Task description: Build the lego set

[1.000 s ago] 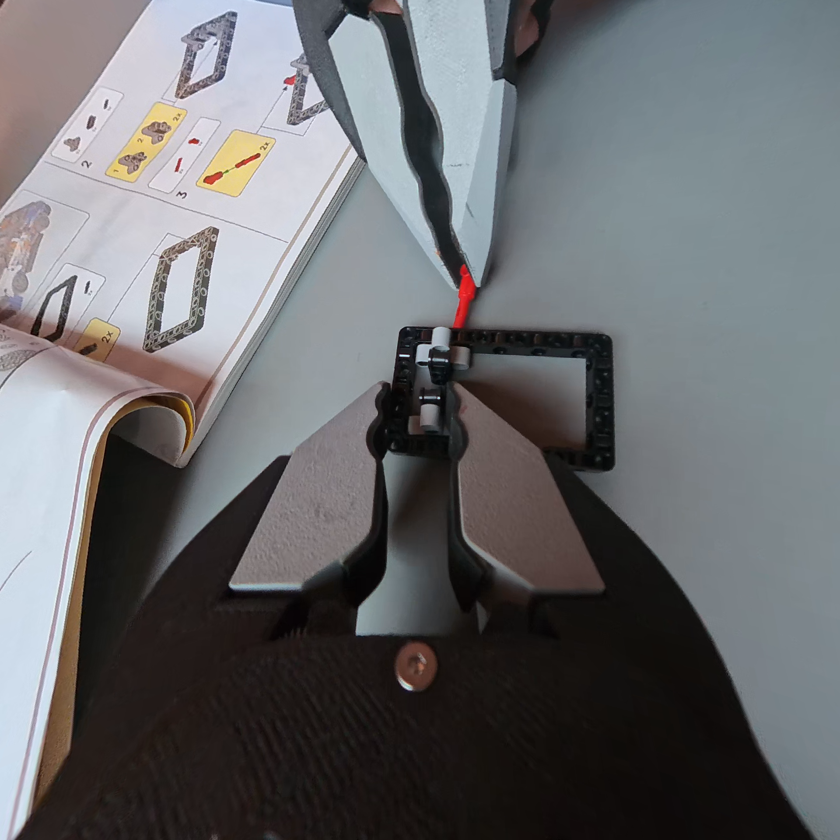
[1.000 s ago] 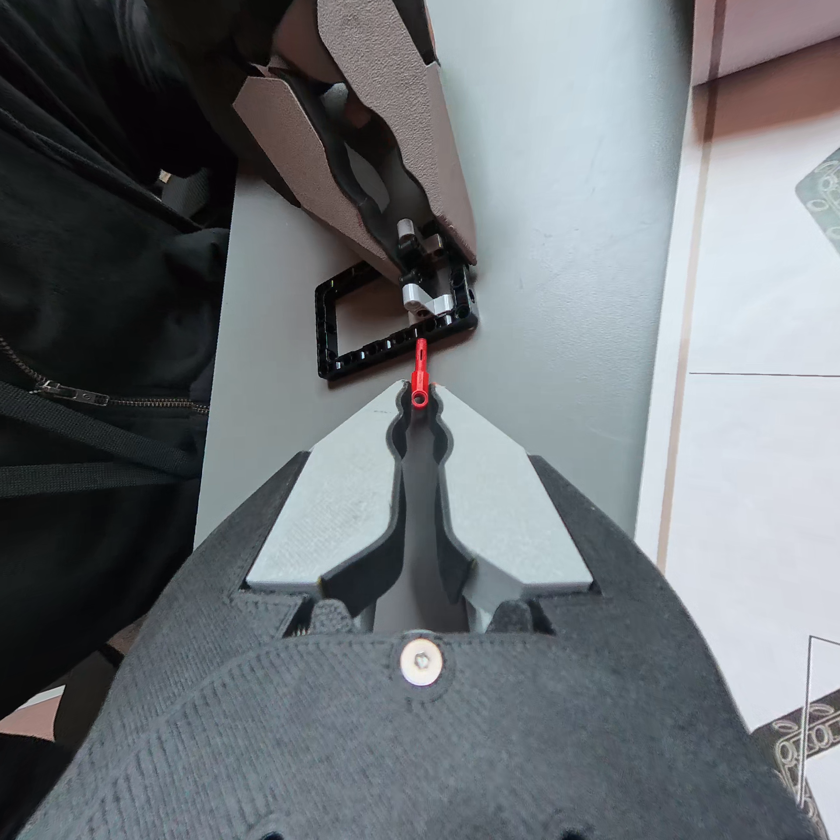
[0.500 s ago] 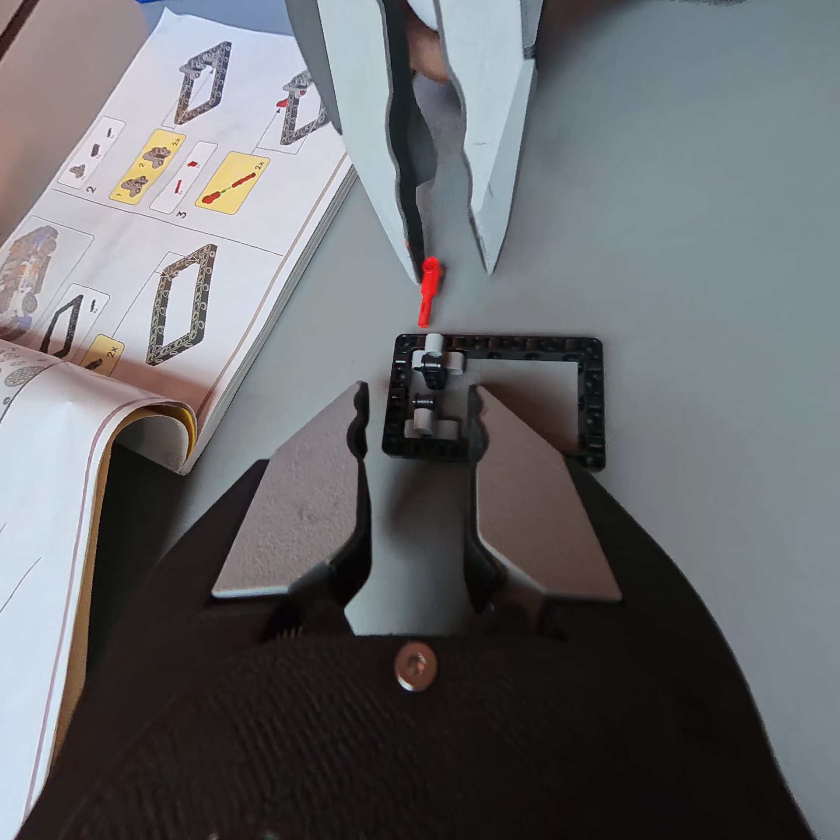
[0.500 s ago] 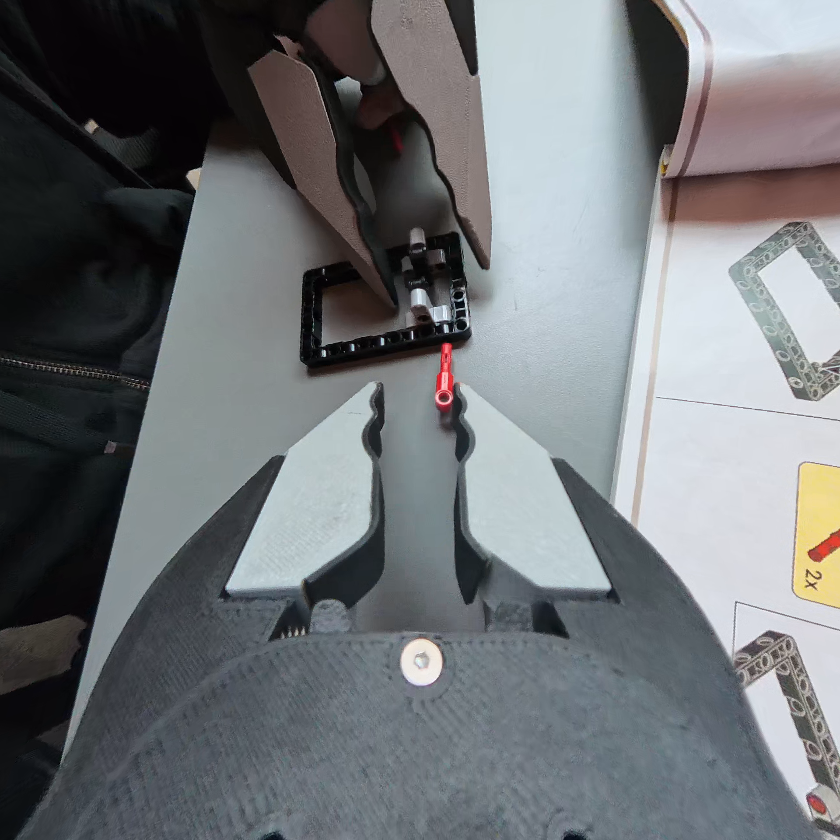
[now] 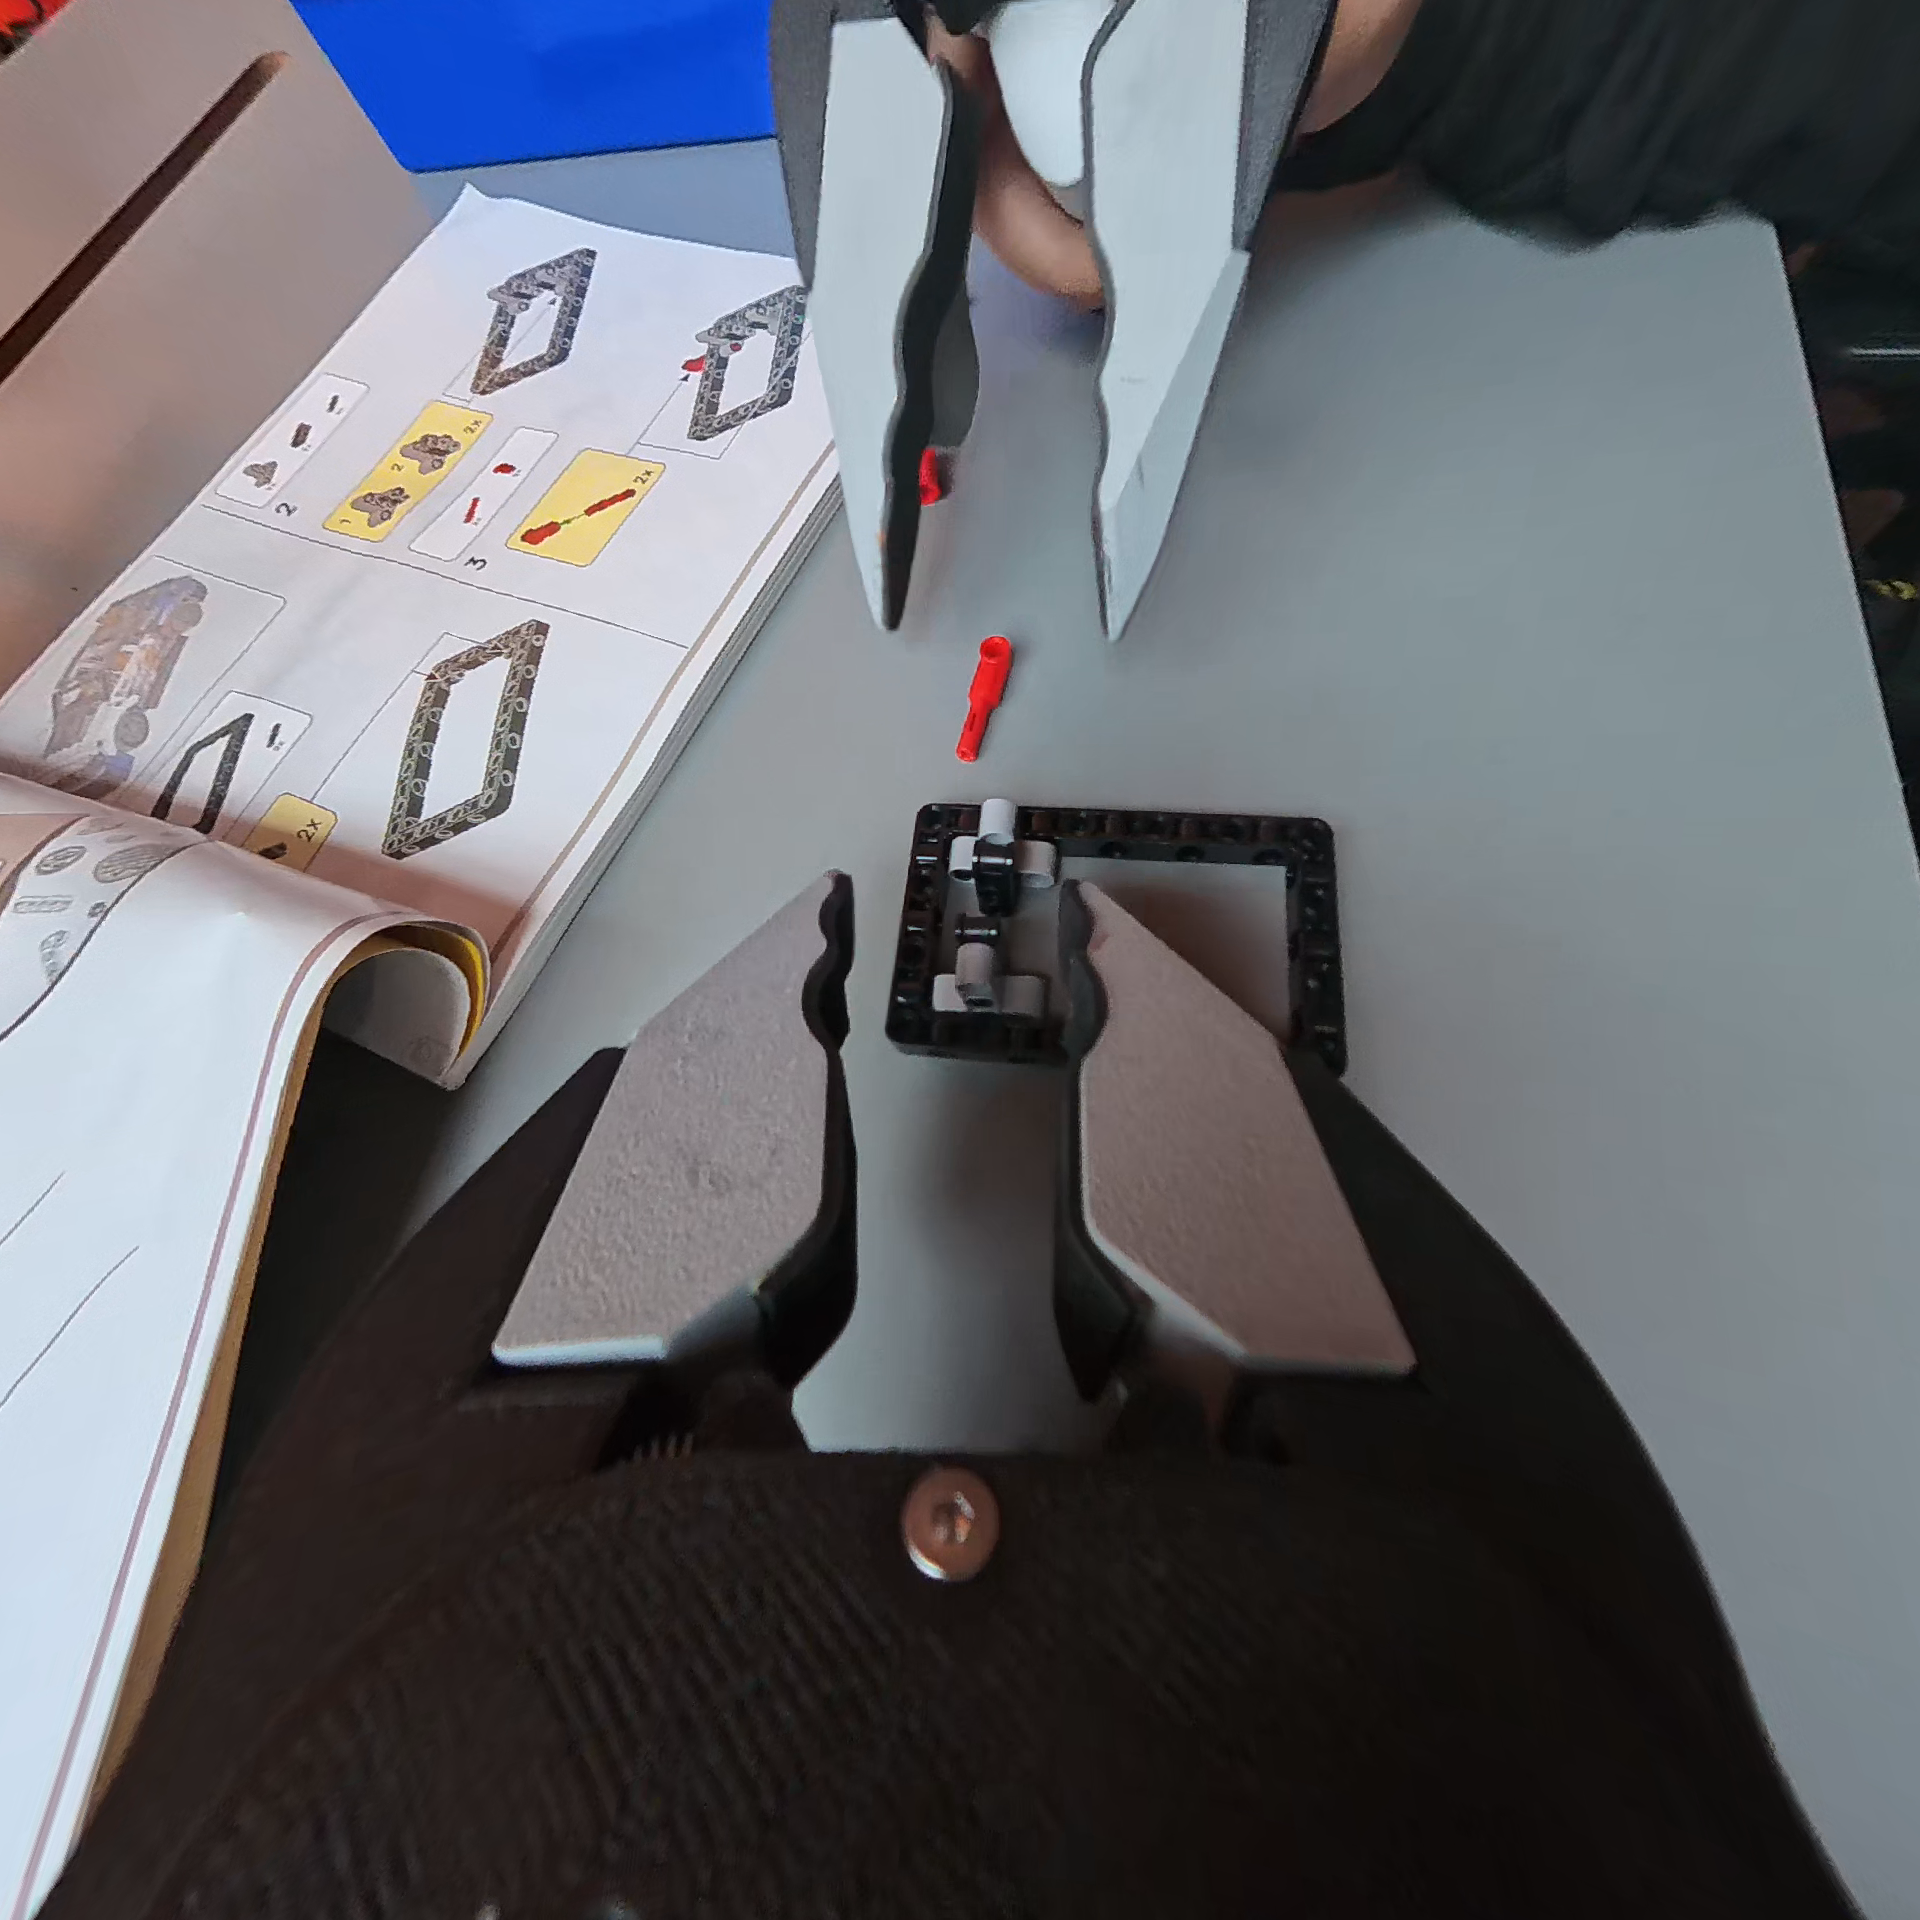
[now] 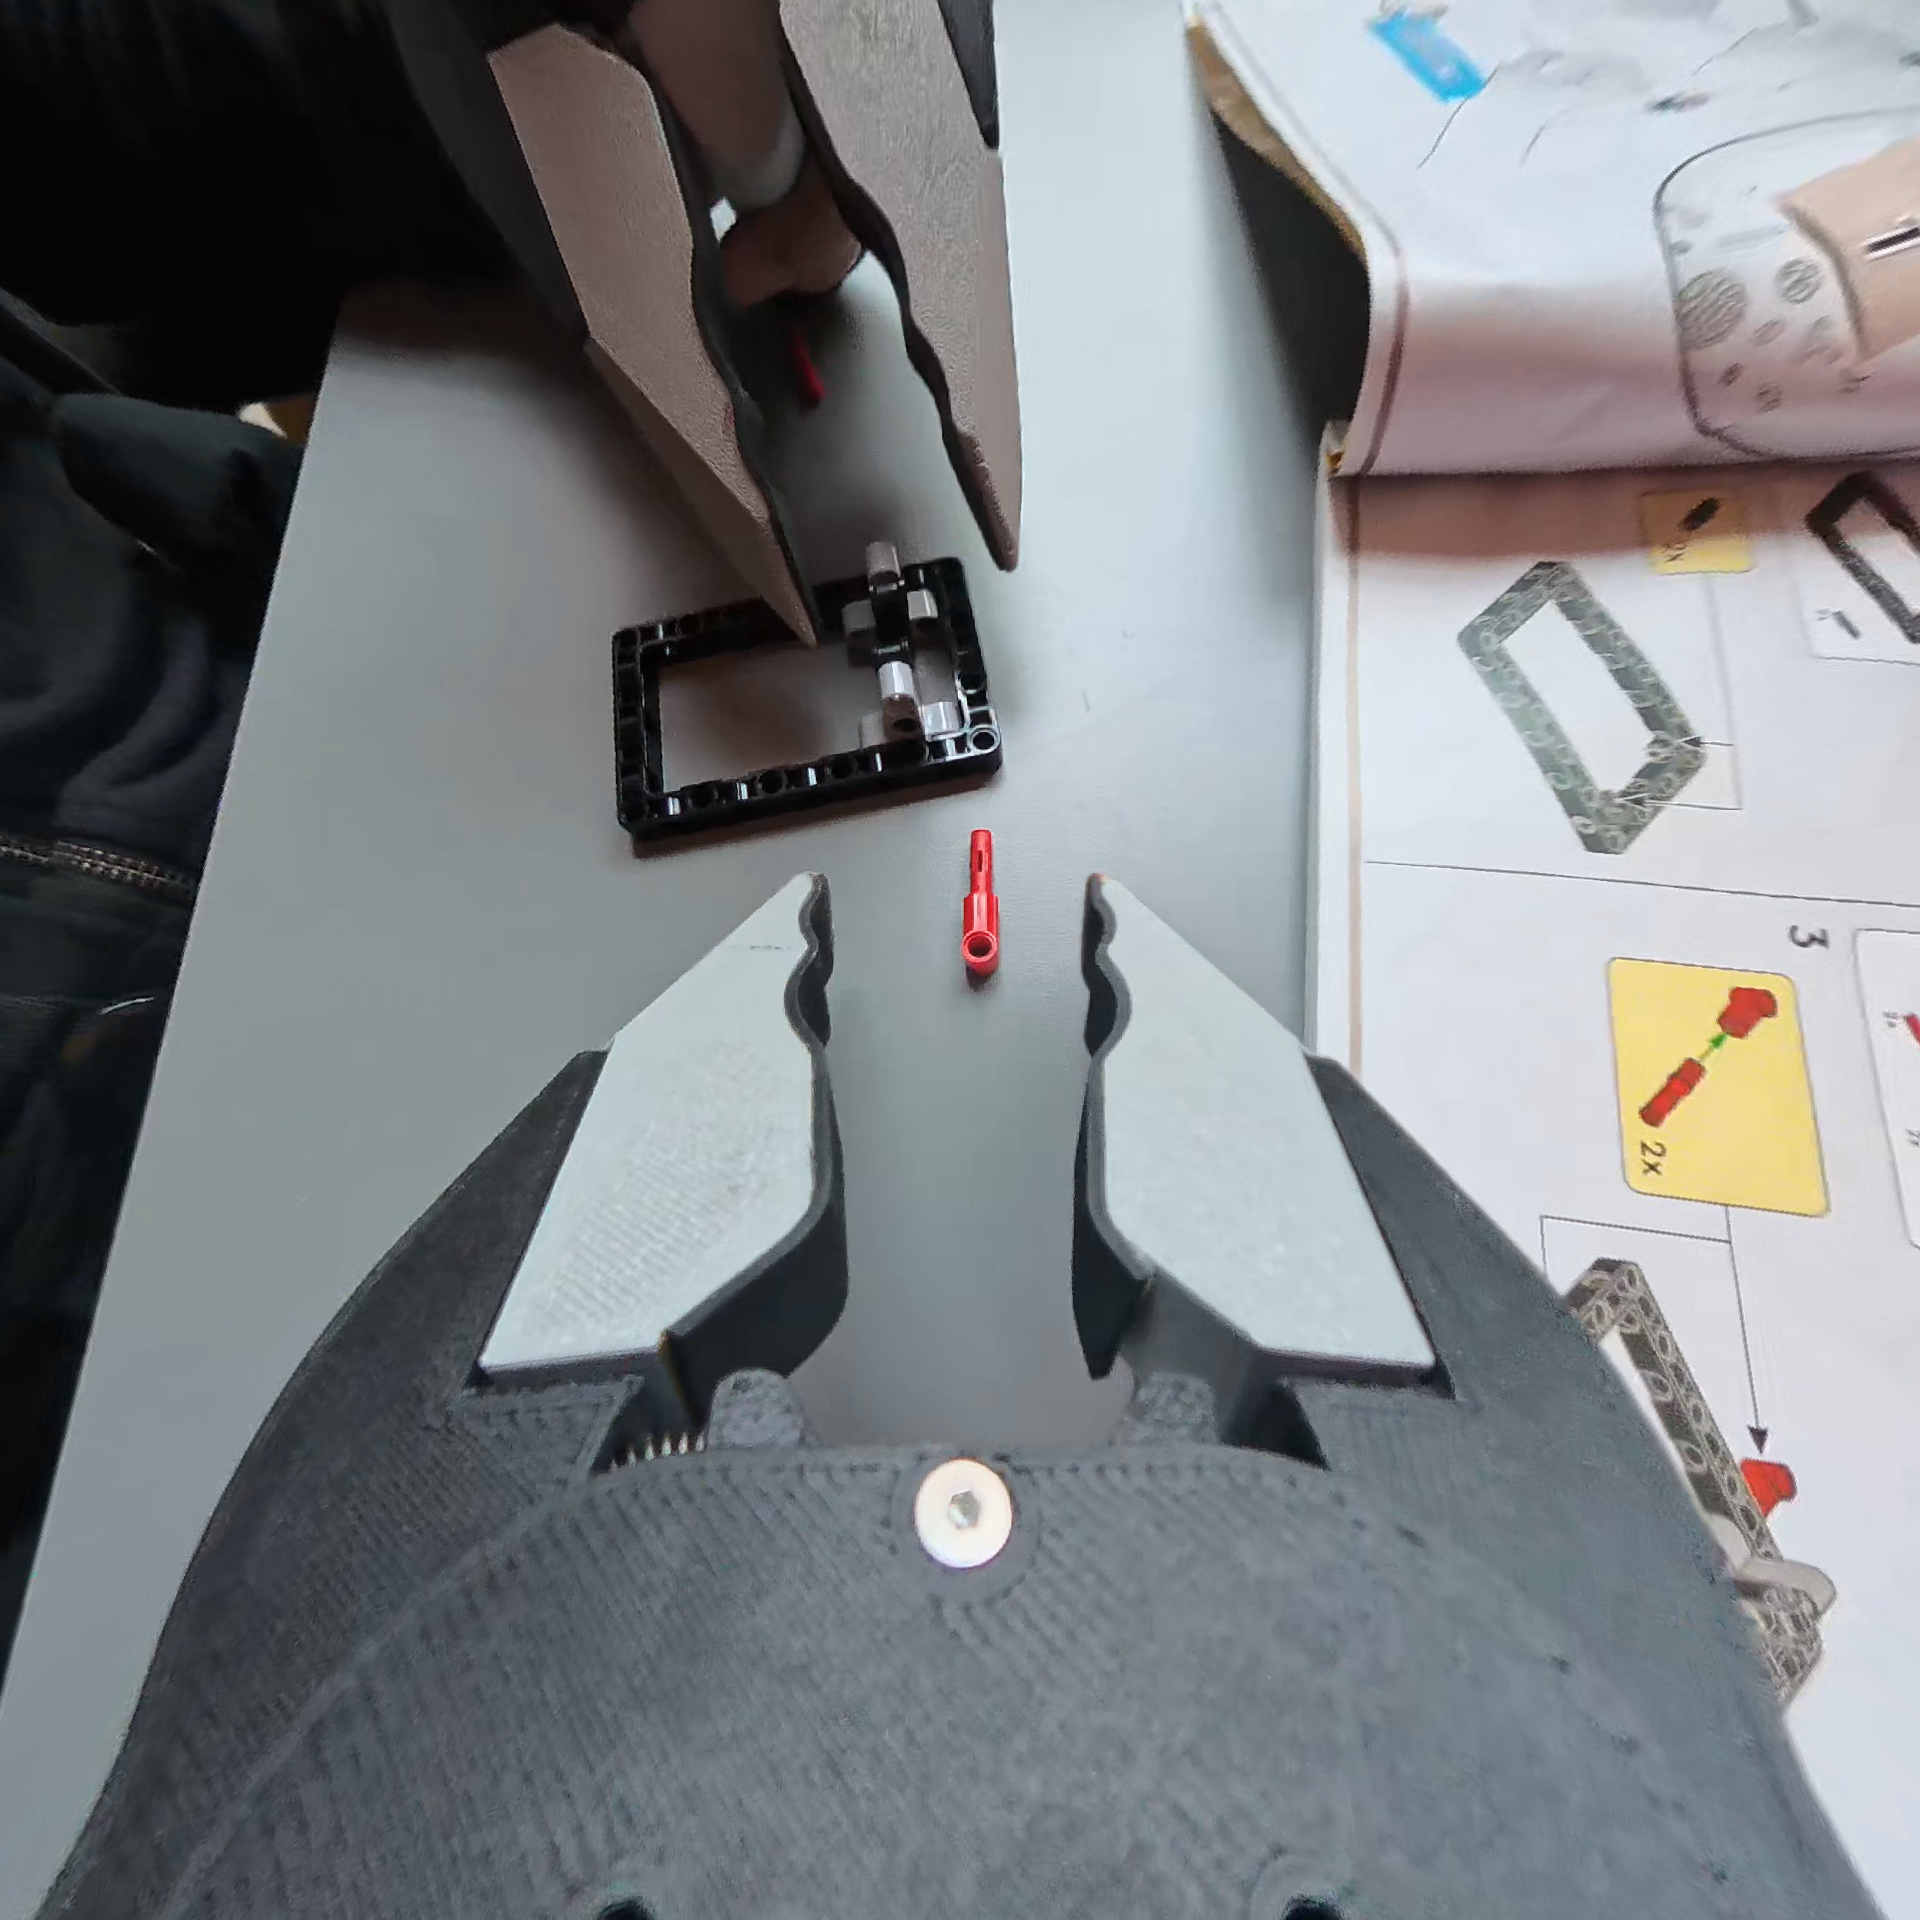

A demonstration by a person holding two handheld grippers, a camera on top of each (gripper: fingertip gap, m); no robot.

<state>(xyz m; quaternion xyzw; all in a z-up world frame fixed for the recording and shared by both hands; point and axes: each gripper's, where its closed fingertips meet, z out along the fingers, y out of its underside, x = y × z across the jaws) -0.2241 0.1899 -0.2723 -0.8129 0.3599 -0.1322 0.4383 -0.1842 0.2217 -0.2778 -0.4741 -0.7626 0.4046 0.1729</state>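
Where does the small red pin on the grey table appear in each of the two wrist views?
Left wrist view: the red pin lies above centre, on the table just beyond the black frame, before the right tongs.
Right wrist view: the red pin lies near centre, between its own open fingertips.
Shared landmark: the black frame, next to the pin in both.
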